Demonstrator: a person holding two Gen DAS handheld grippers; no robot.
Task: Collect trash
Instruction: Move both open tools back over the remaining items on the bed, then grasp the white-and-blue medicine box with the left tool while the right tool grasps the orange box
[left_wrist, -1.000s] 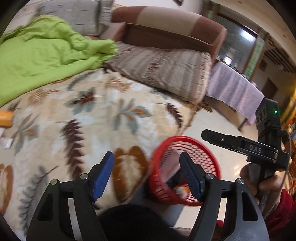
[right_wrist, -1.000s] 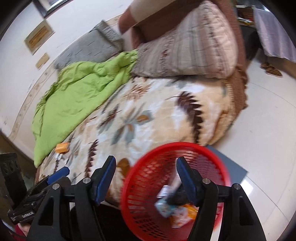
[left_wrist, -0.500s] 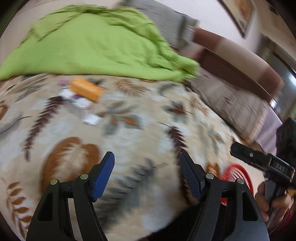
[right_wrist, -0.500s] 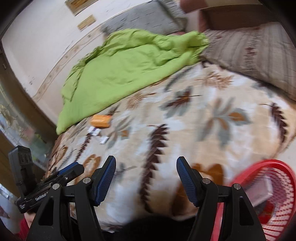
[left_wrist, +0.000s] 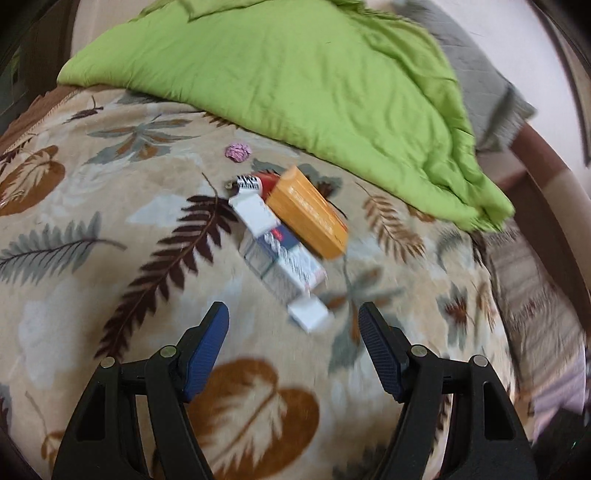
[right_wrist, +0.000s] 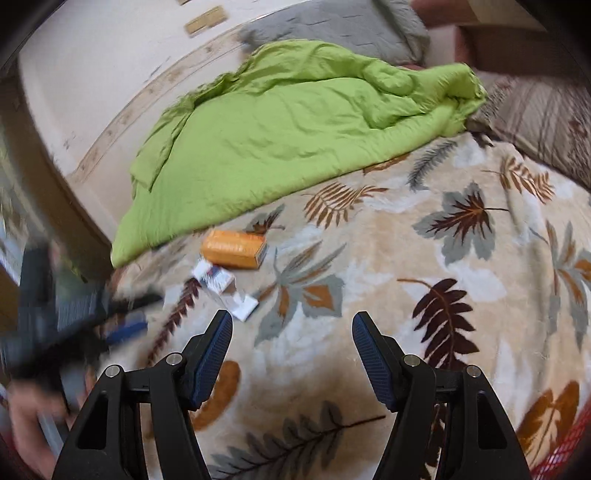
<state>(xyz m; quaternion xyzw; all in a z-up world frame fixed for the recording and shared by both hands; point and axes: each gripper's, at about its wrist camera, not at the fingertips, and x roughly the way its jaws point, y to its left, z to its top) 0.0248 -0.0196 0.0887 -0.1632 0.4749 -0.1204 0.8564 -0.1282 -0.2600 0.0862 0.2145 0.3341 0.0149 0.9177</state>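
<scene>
Both grippers are hanging over the leaf-print blanket (left_wrist: 110, 229) with jaws apart and nothing between them, the left gripper (left_wrist: 293, 325) pointing down at the litter. That litter, an orange box (left_wrist: 308, 218), a white carton (left_wrist: 284, 258) and a pink crumpled scrap (left_wrist: 238, 152), is lying just below the green quilt (left_wrist: 295, 74). I judge the reach for the next piece is under way; the right gripper (right_wrist: 291, 332) is sitting further off, so the left needs to drop and straddle one piece.

left tongs (right_wrist: 122, 317) motion-blurred, red basket (right_wrist: 565, 446) cropped

Two downward wrist views, shared orange box (left_wrist: 306, 218) (right_wrist: 234, 248).
</scene>
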